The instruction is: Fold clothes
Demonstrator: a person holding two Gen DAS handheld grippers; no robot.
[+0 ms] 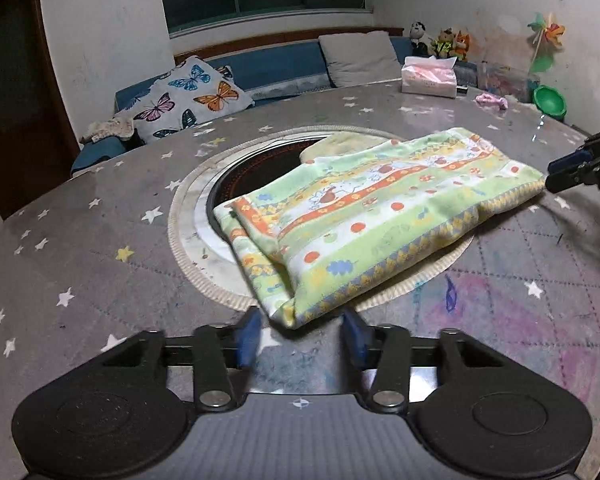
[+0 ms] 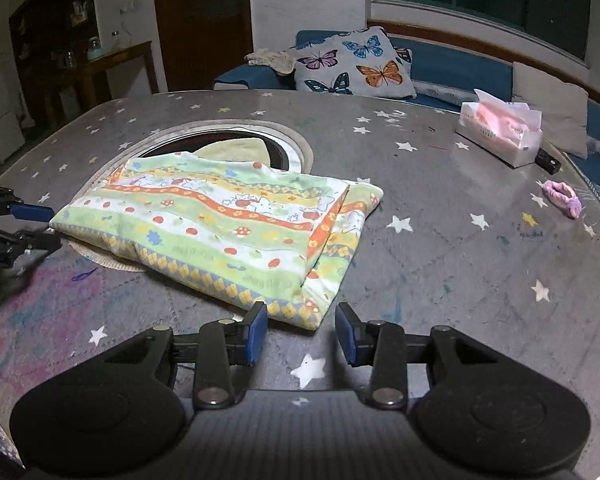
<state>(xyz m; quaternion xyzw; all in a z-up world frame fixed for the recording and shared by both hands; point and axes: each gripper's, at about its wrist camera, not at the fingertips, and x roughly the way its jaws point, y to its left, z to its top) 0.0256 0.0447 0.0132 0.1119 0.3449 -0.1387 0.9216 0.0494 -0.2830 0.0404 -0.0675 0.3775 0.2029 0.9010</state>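
Observation:
A folded cloth (image 1: pixel 364 216) with green, yellow and orange cartoon stripes lies flat on the grey star-print table, partly over a round dark recess (image 1: pixel 260 168). It also shows in the right wrist view (image 2: pixel 228 224). My left gripper (image 1: pixel 300 334) is open, its blue pads on either side of the cloth's near corner, just short of it. My right gripper (image 2: pixel 302 330) is open at the cloth's other end corner, holding nothing. Each gripper shows in the other's view, the right one (image 1: pixel 556 174) and the left one (image 2: pixel 40 226), both beside the cloth's edges.
A pink tissue box (image 2: pixel 500 128) and a pink hair tie (image 2: pixel 564 196) lie on the table's far side. A green bowl (image 1: pixel 550 100) stands near the table edge. A blue sofa with a butterfly cushion (image 1: pixel 188 98) stands behind the table.

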